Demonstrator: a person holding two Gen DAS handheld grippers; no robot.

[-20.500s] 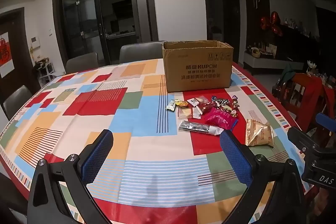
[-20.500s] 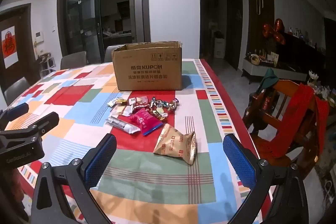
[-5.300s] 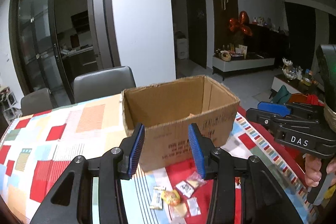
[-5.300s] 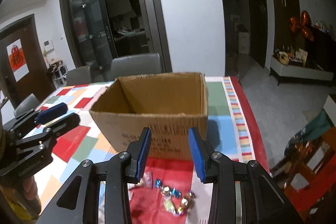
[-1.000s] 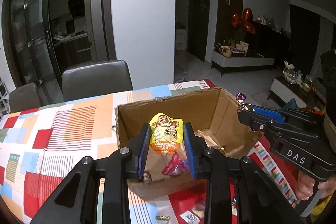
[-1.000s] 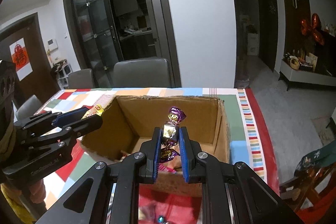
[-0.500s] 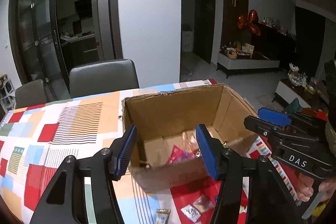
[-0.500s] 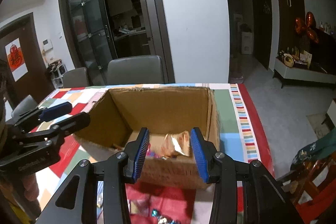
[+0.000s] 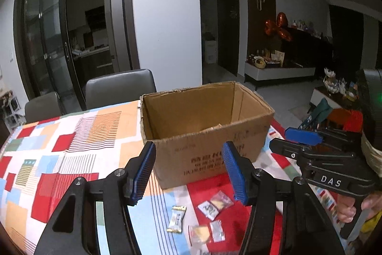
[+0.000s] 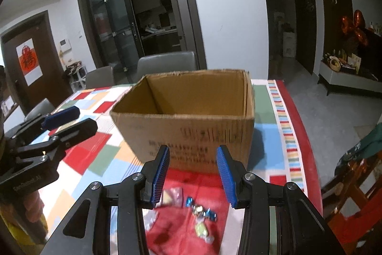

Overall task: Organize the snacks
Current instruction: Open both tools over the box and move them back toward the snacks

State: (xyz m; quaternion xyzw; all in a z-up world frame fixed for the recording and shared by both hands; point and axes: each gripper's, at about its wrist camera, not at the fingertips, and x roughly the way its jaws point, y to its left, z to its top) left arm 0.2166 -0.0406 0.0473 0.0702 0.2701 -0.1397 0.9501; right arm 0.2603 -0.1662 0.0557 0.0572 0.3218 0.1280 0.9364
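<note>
Small foil and clear plastic snack packets lie scattered on the red patch of the patchwork tablecloth, just in front of the open brown cardboard box. They look light, crinkly and slippery, best pinched across a flat sealed edge. The left gripper and right gripper hover above them, jaws spread wide, holding nothing.

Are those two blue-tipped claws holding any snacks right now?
No. The left gripper and right gripper are both open and empty, above wrapped snacks lying before the cardboard box.
</note>
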